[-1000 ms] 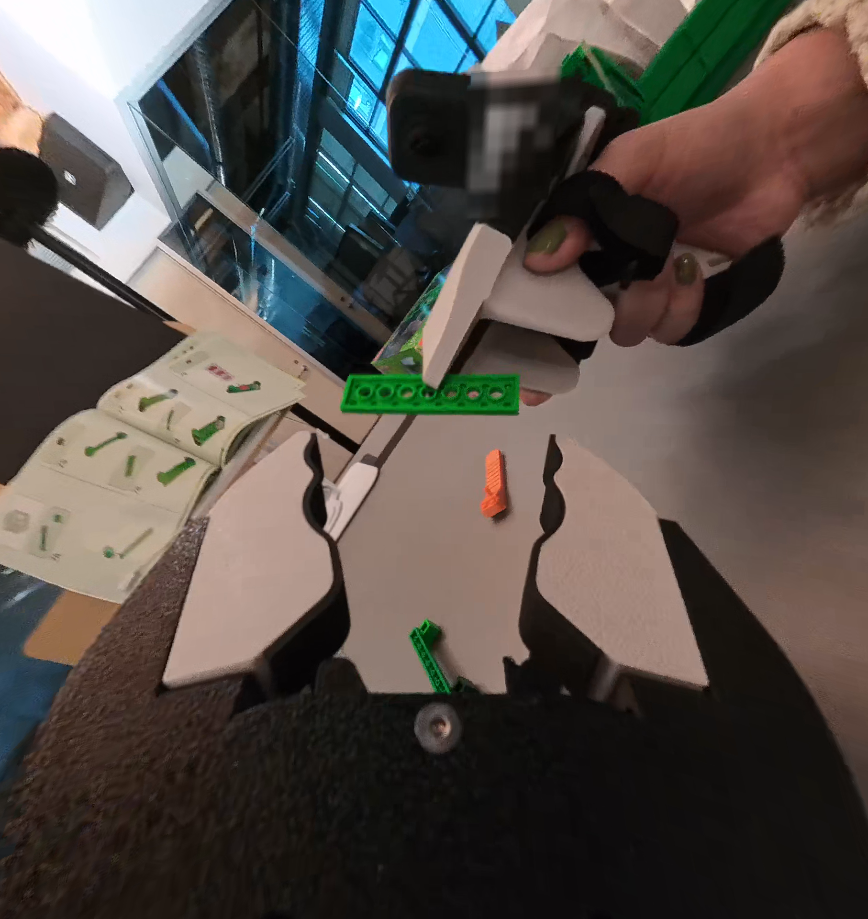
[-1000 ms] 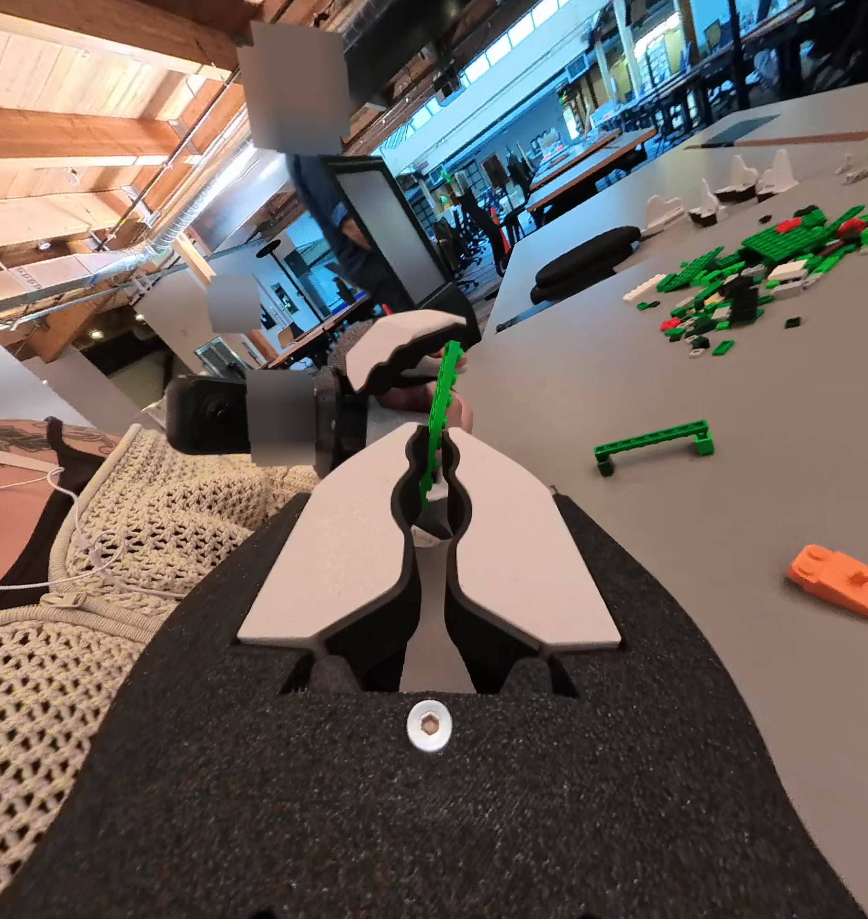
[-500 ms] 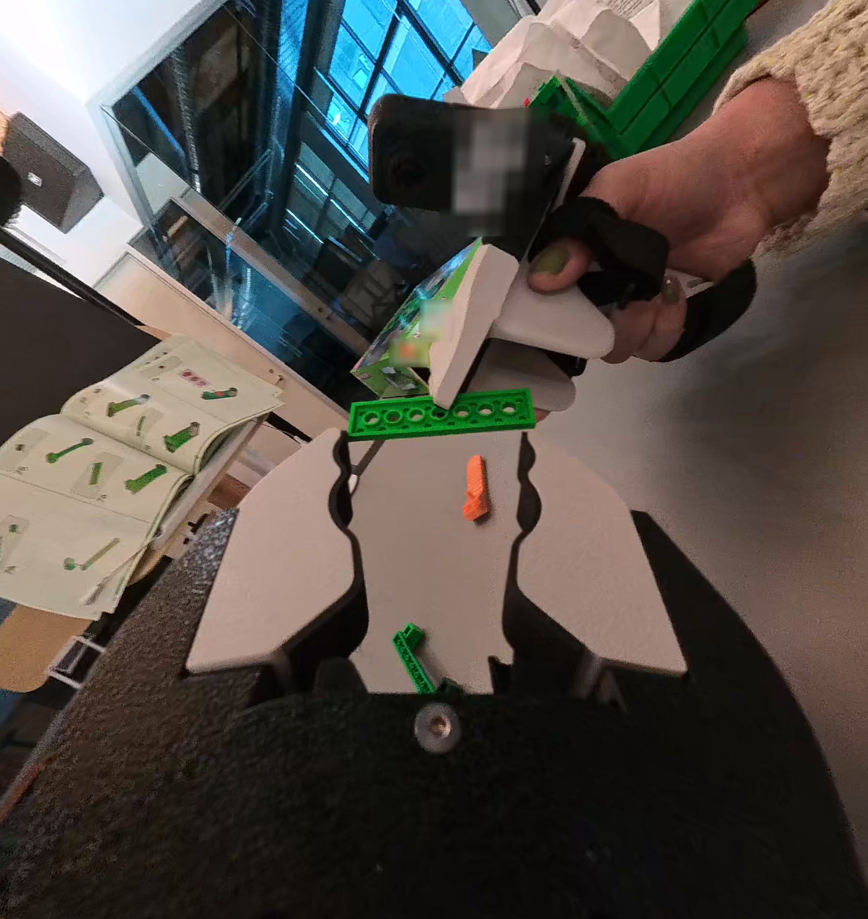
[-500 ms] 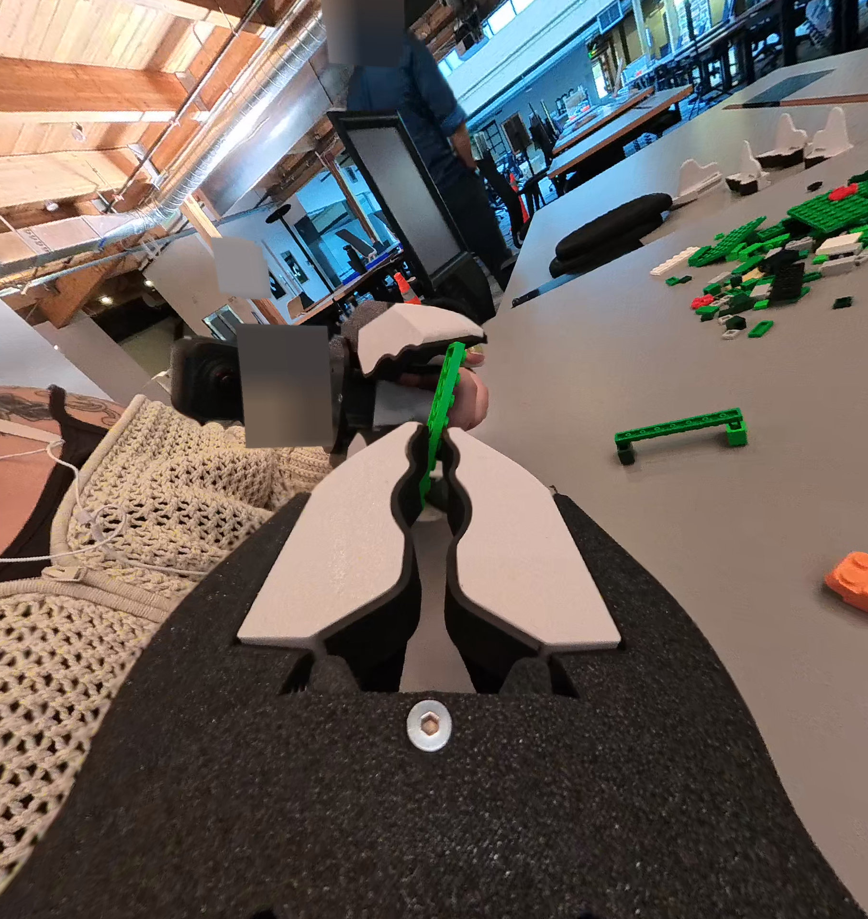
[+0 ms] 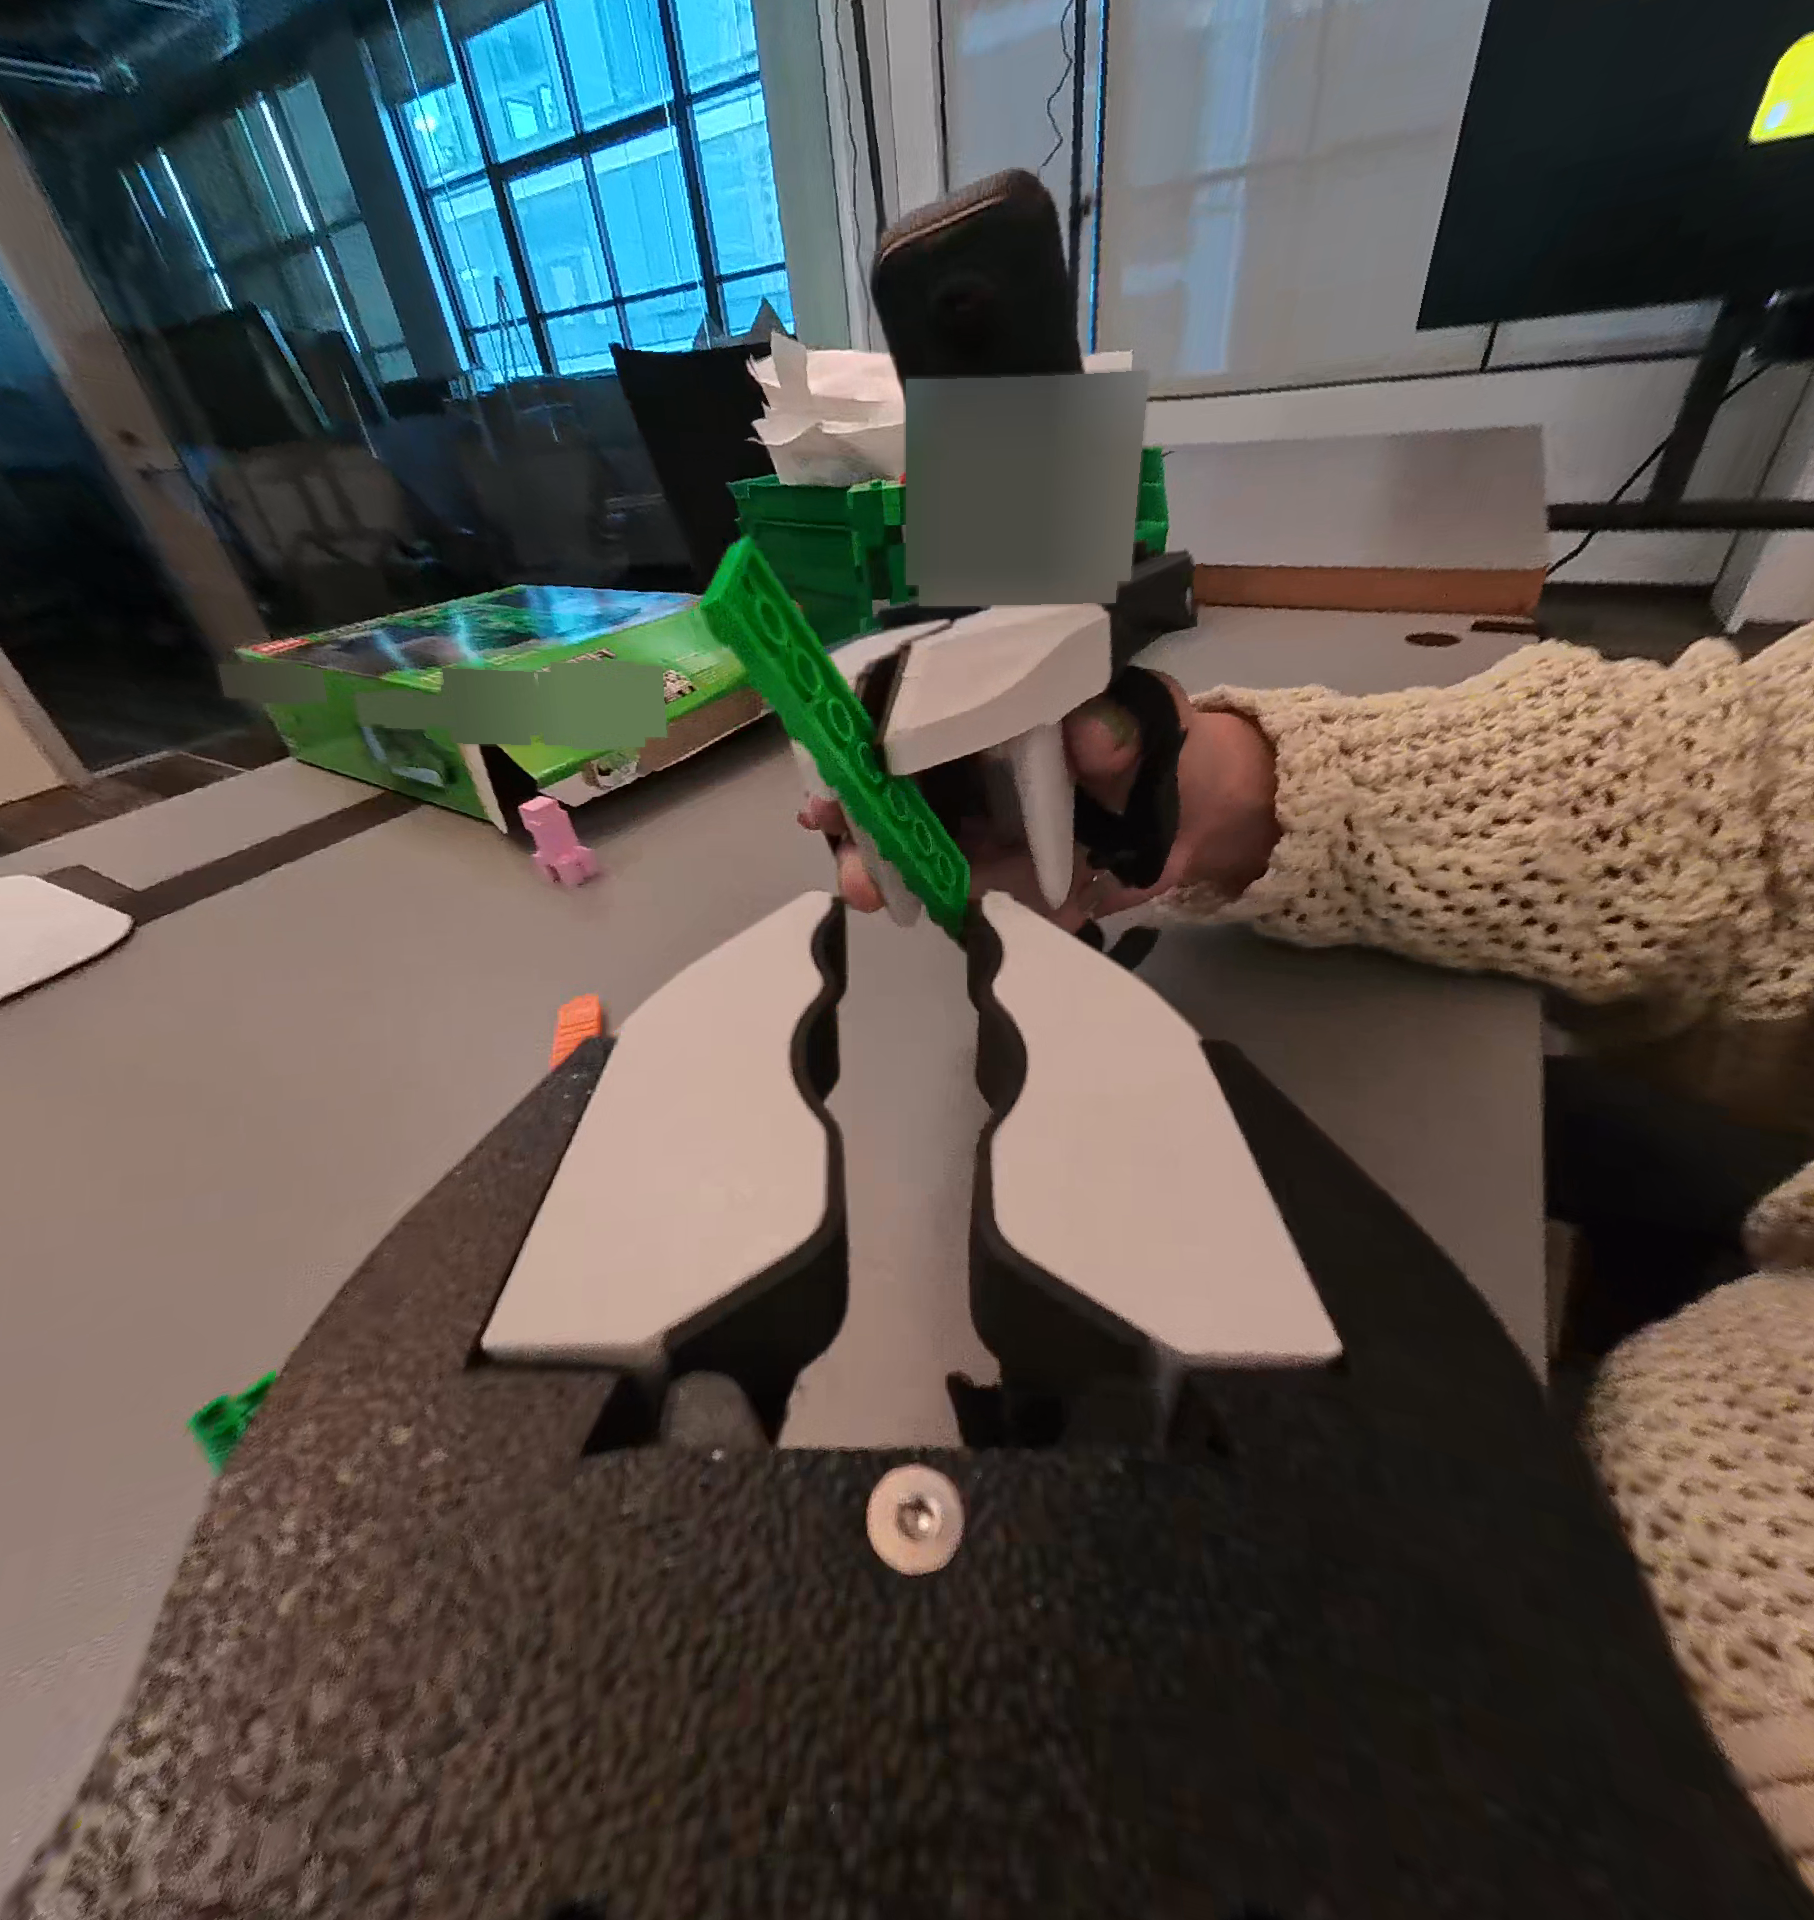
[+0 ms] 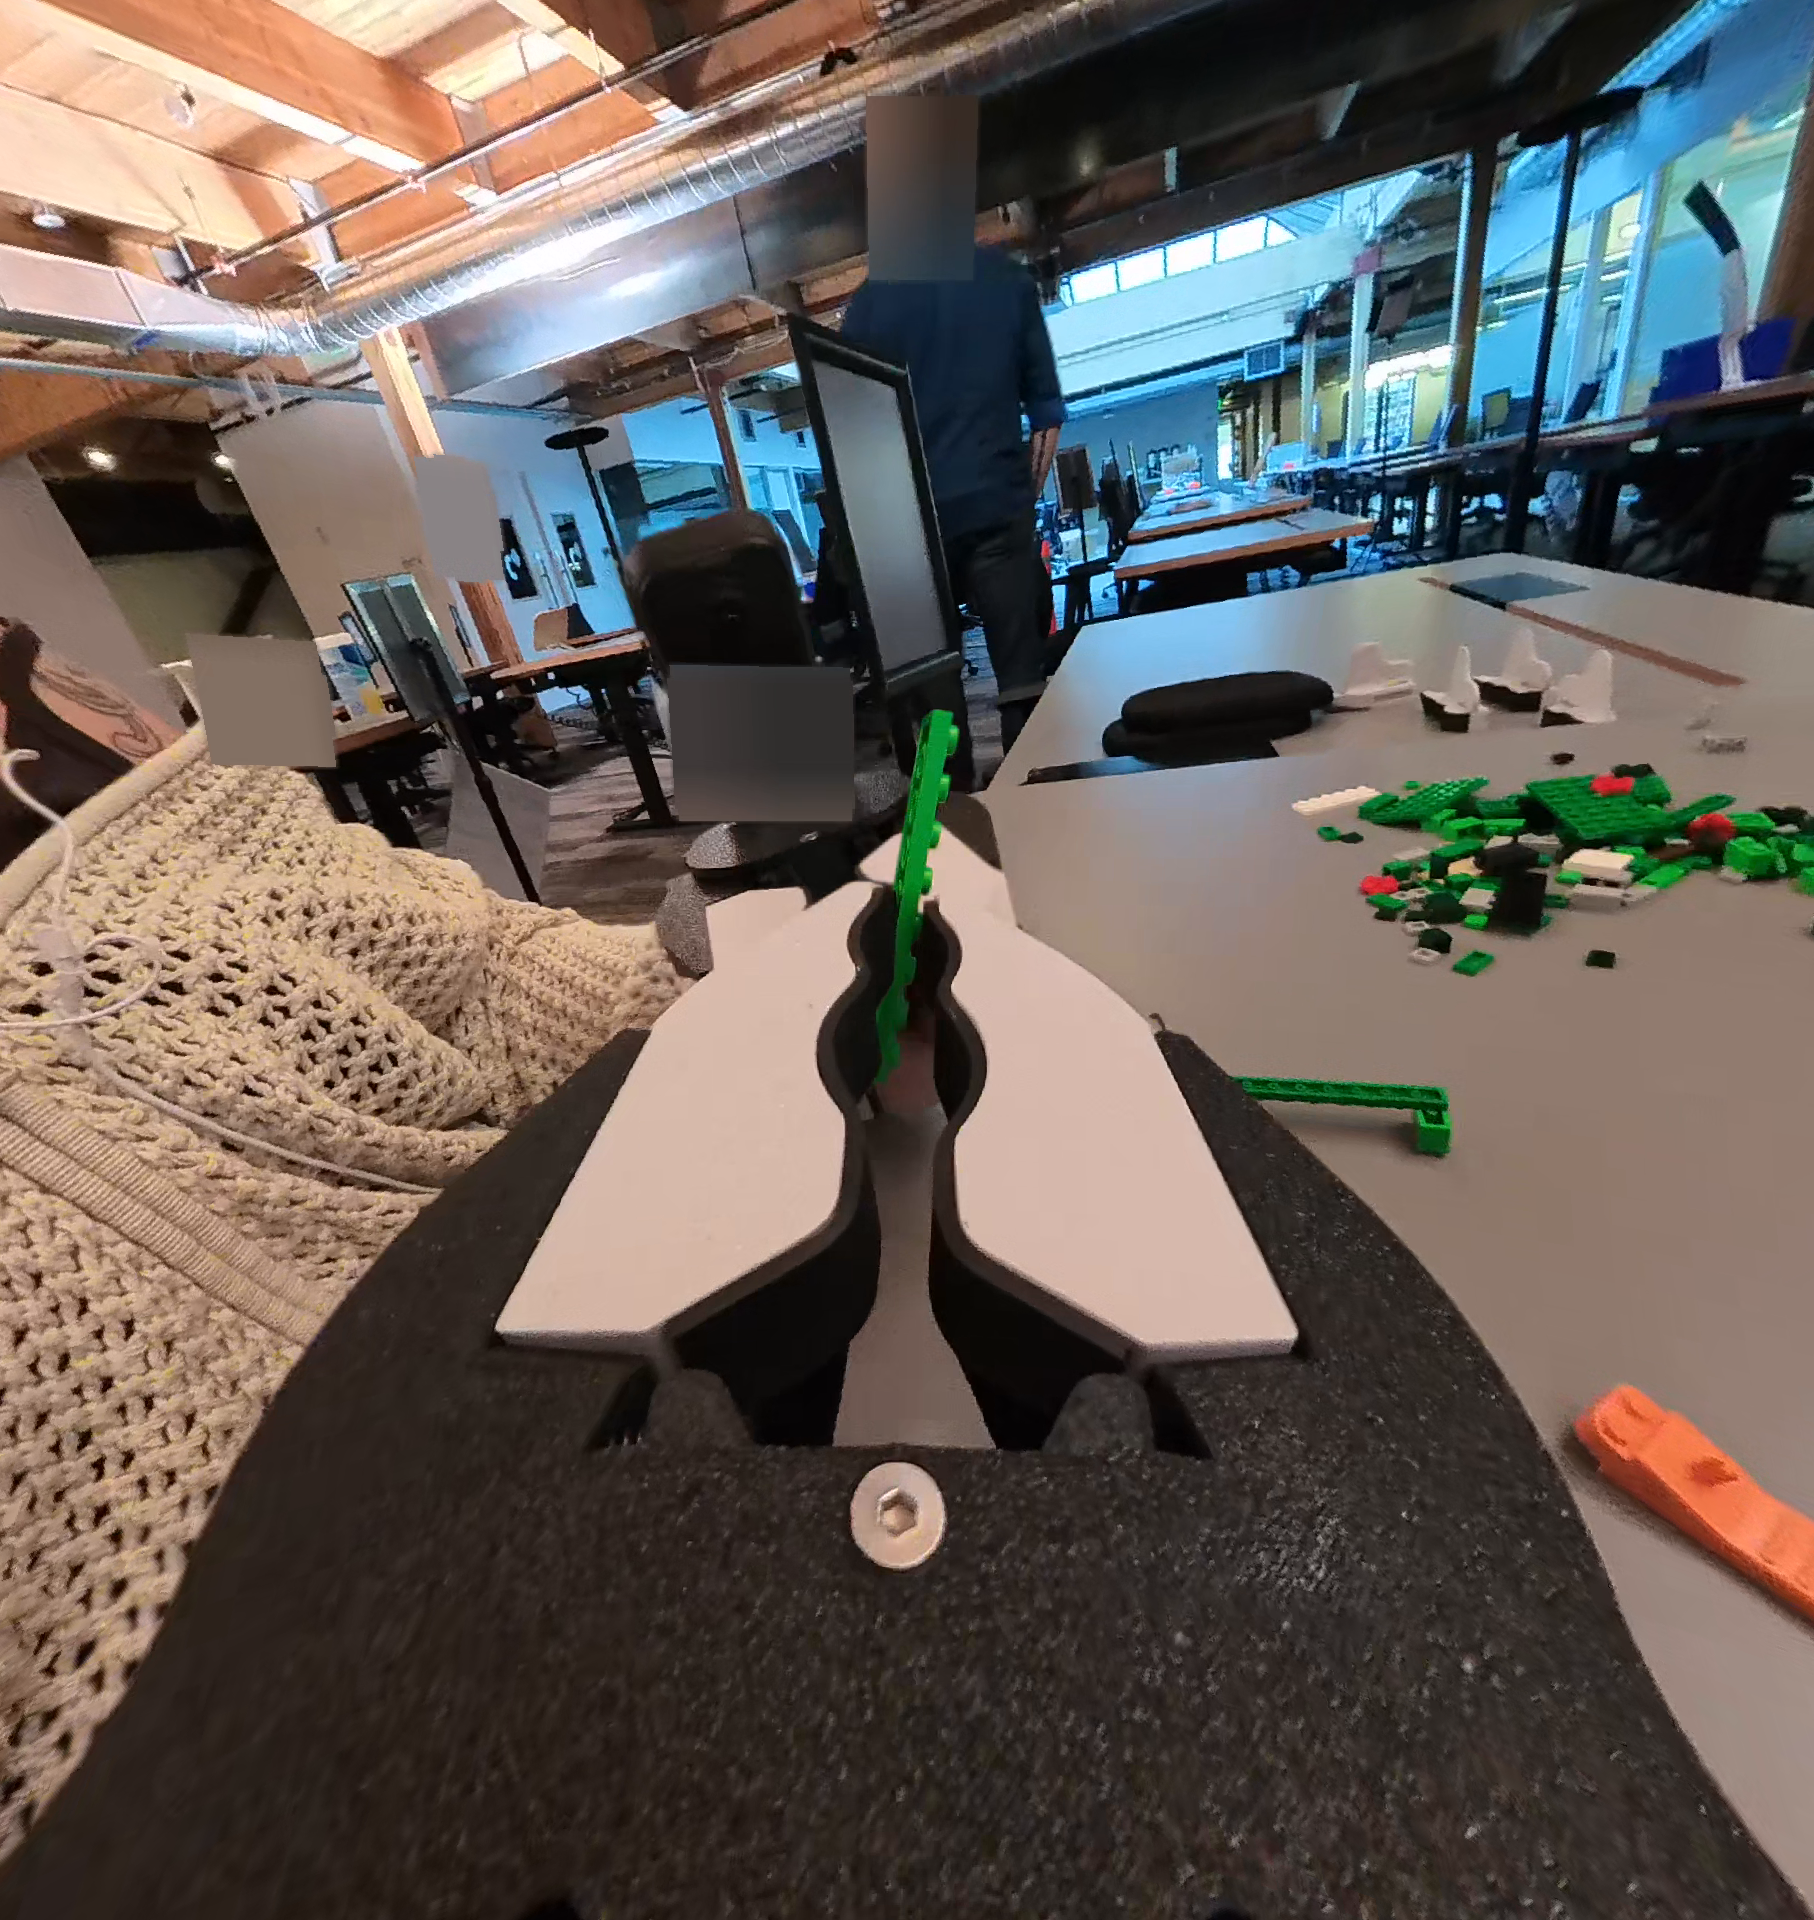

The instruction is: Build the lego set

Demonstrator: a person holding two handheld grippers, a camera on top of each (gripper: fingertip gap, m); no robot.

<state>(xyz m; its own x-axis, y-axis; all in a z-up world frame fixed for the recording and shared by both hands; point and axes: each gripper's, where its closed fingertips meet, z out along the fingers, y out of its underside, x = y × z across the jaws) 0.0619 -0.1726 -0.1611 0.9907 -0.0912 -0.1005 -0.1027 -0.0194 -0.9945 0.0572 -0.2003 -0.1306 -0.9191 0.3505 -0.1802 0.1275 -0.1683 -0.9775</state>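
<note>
A long green plate (image 6: 918, 862) with a row of holes stands edge-on and upright in my right gripper (image 6: 908, 909), which is shut on it. In the left wrist view the right gripper (image 5: 887, 727) holds the plate (image 5: 830, 717) slanting down above the grey table (image 5: 311, 1039). The plate's lower end rests against the tip of the right-hand finger of my left gripper (image 5: 908, 920). The left gripper's jaws stand apart, with nothing clamped between them. A green arch-shaped assembly (image 6: 1350, 1101) lies on the table to the right.
An orange brick separator (image 6: 1734, 1507) lies near the right gripper and also shows in the left wrist view (image 5: 578, 1029). A pile of loose green bricks (image 6: 1609, 842) lies far right. A green set box (image 5: 487, 686) and a pink figure (image 5: 560, 842) sit behind. A person stands in the background. Left and right tips are no more than a few centimetres apart.
The left gripper has swung up from looking down at the table to level, and its jaws have narrowed. The plate's end now touches its right fingertip. The right gripper kept its hold.
</note>
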